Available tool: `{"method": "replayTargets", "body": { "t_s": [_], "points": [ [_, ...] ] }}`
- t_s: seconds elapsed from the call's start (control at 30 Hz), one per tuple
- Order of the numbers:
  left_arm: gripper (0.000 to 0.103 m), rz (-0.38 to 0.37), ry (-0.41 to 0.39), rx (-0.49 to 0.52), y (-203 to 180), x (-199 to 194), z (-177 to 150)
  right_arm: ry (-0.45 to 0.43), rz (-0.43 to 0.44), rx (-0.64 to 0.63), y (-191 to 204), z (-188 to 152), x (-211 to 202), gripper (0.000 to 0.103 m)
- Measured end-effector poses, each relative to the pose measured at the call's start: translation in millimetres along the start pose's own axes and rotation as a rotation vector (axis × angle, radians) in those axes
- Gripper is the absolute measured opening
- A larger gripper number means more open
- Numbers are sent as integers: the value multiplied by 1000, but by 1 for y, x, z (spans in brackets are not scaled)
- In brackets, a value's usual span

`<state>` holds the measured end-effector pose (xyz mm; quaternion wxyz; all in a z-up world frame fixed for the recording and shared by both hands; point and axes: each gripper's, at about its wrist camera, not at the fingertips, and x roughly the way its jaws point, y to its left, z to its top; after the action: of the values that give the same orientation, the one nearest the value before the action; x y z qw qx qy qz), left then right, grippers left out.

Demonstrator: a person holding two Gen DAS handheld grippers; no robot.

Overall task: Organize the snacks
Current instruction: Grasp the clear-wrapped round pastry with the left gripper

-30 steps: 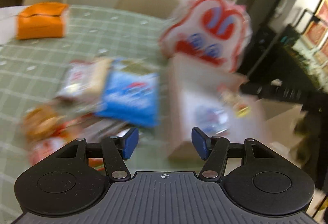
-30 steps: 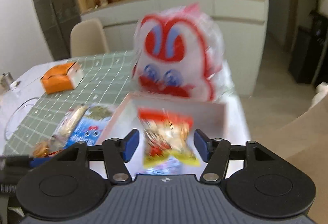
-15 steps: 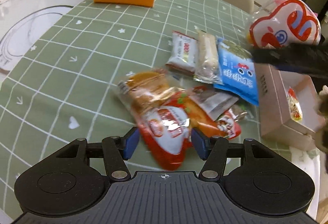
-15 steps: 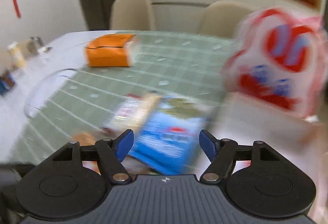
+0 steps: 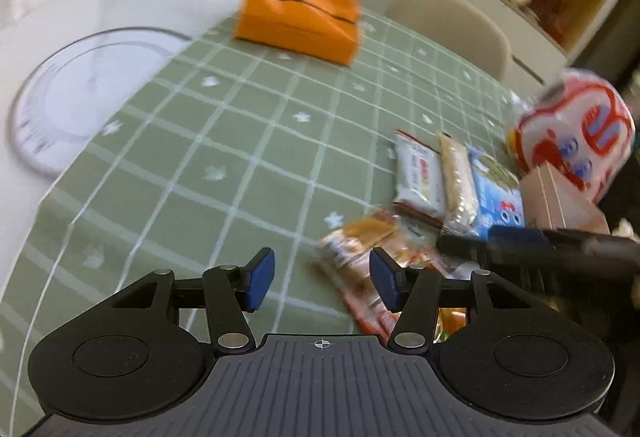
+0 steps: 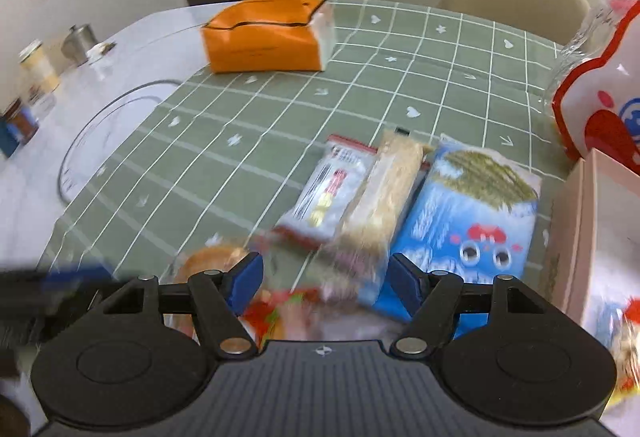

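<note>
1. The left gripper (image 5: 322,279) hovered with jaws spread and nothing between them over the green checked tablecloth (image 5: 224,141).
2. The right gripper (image 6: 326,287) was likewise wide open above the snack pile.
3. A blue seaweed packet (image 6: 464,221), beige bar (image 6: 384,197) and white packet (image 6: 332,189) lay side by side, just beside the pink box (image 6: 580,237).
4. An orange tissue pack (image 6: 266,35) sat well apart.

- Left hand-held gripper (image 5: 322,280): jaws spread apart, blue pads (image 5: 260,279) facing each other, nothing held between them; tilted downward.
- Right hand-held gripper (image 6: 326,287): jaws spread wide, blue pads (image 6: 404,287) bare, nothing clamped; angled downward, just beside the left one, partly motion-blurred.
</note>
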<state>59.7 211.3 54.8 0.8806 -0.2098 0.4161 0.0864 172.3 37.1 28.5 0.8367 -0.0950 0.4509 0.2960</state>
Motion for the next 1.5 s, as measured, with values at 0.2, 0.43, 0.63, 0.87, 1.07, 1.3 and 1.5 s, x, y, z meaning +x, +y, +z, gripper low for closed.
{"method": "replayTargets", "body": {
  "t_s": [0.2,0.43,0.63,0.87,1.07,1.3,1.5],
  "points": [
    [58,-5,42,197,-39,30,13,3,18,-60,11,-41,-35,71],
    [58,-39,74,257,-50,52,24,-10,3,-109,21,-81,-54,71],
    [56,-128,162,202,-33,72,37,16,-11,-96,17,-103,-57,71],
    [55,-97,159,303,-38,46,4,-10,11,-23,4,-97,-60,71],
    [53,-17,127,288,-30,14,-30,8,91,112,-10,-83,-48,71],
    [53,84,89,173,-5,-9,-47,23,84,0,18,-71,-17,75],
    [52,110,67,99,-9,-17,-60,22,48,-115,38,-74,-13,68]
  ]
}}
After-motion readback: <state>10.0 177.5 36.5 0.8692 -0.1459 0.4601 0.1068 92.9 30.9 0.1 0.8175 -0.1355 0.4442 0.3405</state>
